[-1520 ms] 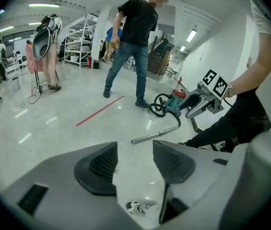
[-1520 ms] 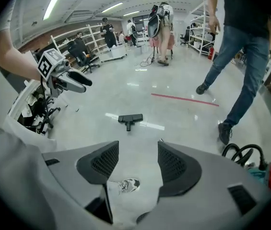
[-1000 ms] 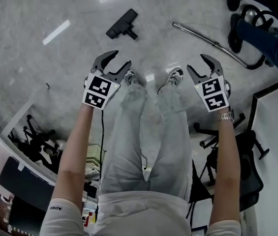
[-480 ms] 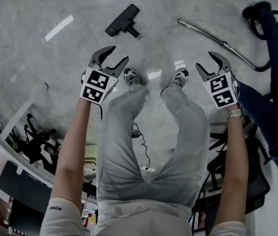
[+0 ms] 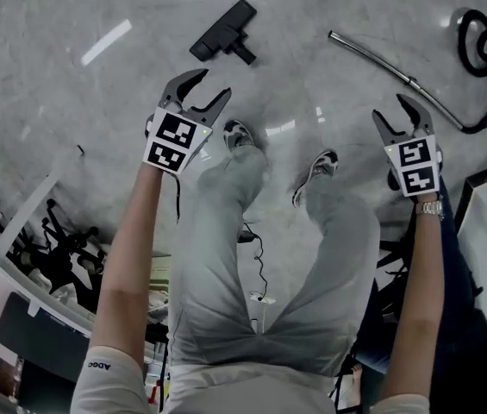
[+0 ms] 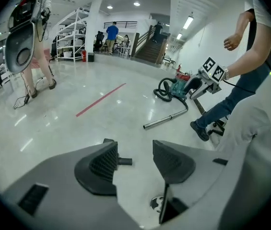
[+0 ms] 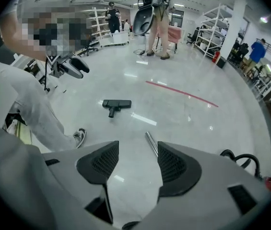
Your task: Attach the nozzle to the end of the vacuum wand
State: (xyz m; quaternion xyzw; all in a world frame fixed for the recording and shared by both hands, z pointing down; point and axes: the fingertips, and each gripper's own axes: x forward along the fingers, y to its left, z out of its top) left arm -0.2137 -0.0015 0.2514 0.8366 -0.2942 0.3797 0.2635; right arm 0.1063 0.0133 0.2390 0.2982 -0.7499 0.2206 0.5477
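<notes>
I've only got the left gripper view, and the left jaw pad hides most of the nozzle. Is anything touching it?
Observer: No. In the head view the nozzle lies alone on the floor, ahead of the left gripper.
Operator: Is the right gripper holding anything?
Observer: No. Its own view shows the right gripper with jaws apart, only floor and the wand end seen between them.
Operator: Where does the wand lie?
Observer: In the head view, to the nozzle's right, apart from it, free end nearest the nozzle.
</notes>
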